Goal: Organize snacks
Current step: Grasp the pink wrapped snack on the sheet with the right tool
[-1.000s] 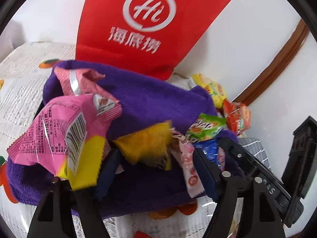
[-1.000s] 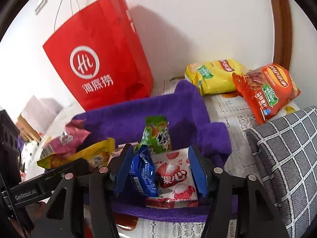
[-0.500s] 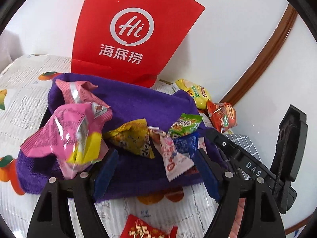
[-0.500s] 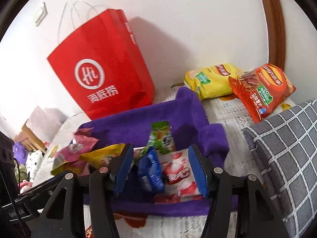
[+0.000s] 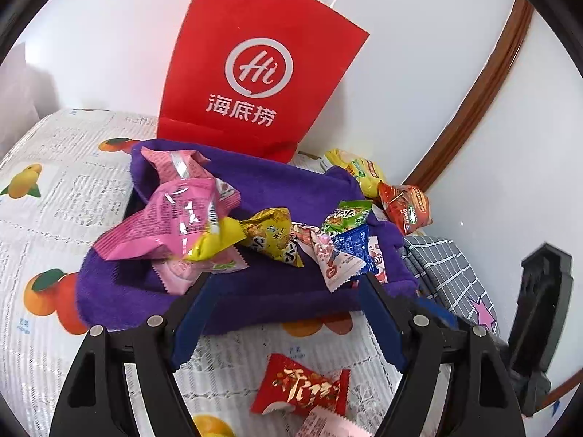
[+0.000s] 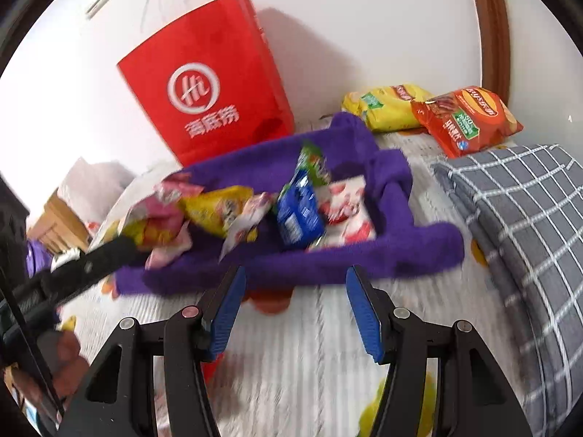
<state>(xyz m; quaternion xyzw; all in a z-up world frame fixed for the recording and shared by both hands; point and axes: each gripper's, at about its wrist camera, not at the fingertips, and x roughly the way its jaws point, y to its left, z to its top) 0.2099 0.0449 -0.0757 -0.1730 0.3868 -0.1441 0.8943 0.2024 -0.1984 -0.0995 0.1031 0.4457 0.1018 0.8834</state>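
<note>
Both grippers have pulled back from the soft purple fabric basket (image 5: 255,291), so the small wrapped snack packets (image 5: 277,240) sit heaped inside it. The left gripper (image 5: 284,313) and right gripper (image 6: 295,306) both hang spread and empty, probably lining up for the loose red foil candy (image 5: 302,386) on the tablecloth.
</note>
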